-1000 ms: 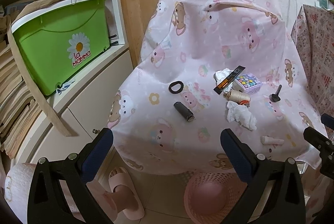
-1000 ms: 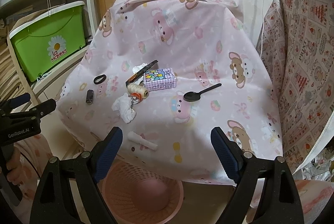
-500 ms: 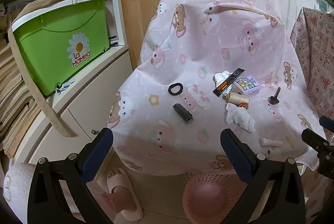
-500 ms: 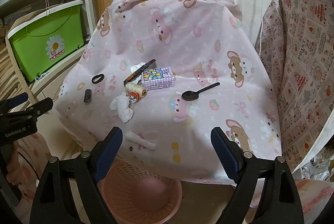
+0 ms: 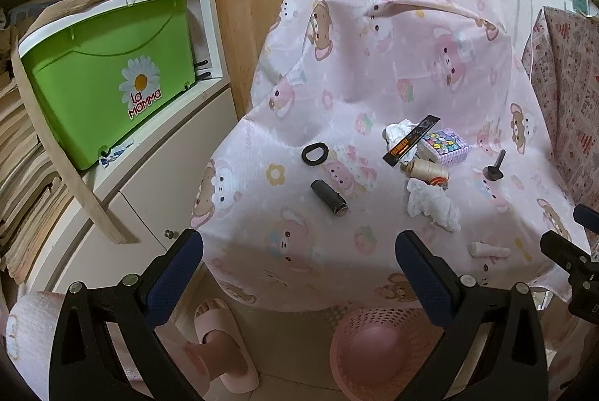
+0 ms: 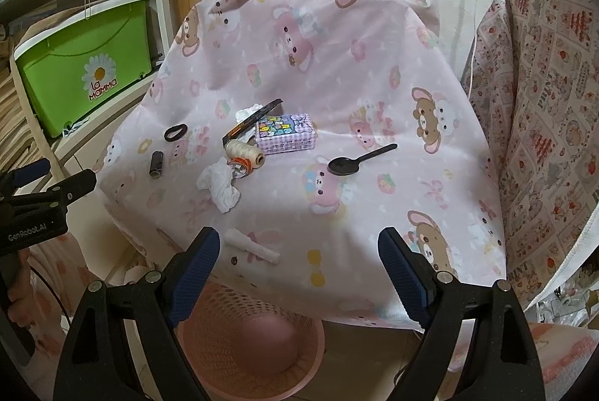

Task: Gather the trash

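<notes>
A crumpled white tissue lies on the pink cartoon cloth. A second tissue wad lies under a black wrapper strip. A small rolled paper lies near the front edge. A pink mesh basket stands on the floor below the cloth's edge. My left gripper is open and empty, in front of the cloth. My right gripper is open and empty, above the basket.
On the cloth lie a black ring, a black cylinder, a thread spool, a patterned purple box and a black spoon. A green bin sits on shelves at left. A slippered foot is below.
Both grippers have drawn back a little from the cloth, so the objects look slightly smaller and farther. Nothing on the cloth has moved.
</notes>
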`<move>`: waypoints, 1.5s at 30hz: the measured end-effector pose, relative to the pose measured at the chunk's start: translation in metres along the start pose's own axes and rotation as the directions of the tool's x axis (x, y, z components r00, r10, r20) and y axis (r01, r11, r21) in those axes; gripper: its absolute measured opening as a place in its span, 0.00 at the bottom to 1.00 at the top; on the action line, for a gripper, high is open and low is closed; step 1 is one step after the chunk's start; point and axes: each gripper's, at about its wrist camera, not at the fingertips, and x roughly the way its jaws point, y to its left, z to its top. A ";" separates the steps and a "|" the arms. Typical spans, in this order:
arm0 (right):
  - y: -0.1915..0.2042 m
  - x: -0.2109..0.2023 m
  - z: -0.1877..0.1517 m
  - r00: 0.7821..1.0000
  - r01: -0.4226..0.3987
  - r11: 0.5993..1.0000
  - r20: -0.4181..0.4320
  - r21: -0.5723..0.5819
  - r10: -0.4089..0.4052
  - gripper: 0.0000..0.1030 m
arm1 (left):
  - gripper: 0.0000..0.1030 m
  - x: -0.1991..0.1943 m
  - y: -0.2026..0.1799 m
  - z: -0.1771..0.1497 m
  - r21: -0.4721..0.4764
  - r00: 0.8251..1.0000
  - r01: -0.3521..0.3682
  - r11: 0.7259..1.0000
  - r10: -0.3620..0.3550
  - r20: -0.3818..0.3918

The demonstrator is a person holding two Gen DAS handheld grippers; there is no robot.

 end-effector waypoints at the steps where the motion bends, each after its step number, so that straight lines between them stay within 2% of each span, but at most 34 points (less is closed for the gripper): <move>1: 0.000 0.001 0.000 1.000 -0.001 1.000 -0.001 0.000 0.001 0.86 | 0.99 0.001 0.000 0.000 -0.002 1.000 0.002 1.000 -0.002 -0.003; 27: 0.000 0.017 -0.001 0.997 -0.027 0.999 -0.066 0.019 0.028 0.86 | 0.99 0.012 -0.011 -0.001 0.016 0.999 0.018 1.000 -0.018 -0.037; 32: 0.000 0.019 -0.001 0.998 -0.012 1.000 -0.062 0.004 0.012 0.86 | 0.99 0.017 -0.012 -0.001 0.018 0.999 -0.022 1.000 0.022 -0.028; 39: -0.006 0.023 0.000 0.997 -0.020 0.999 -0.070 0.035 0.022 0.86 | 0.99 0.023 -0.012 0.005 -0.010 1.000 0.006 1.000 -0.006 -0.023; 41: -0.006 0.024 0.000 0.997 -0.023 0.999 -0.070 0.037 0.025 0.86 | 0.94 0.027 -0.011 0.009 -0.034 0.999 0.041 0.999 -0.041 -0.018; 45: -0.005 0.025 0.001 0.997 -0.034 0.999 -0.062 0.028 0.036 0.86 | 0.72 0.048 -0.013 0.028 -0.063 0.994 0.085 0.994 -0.089 -0.069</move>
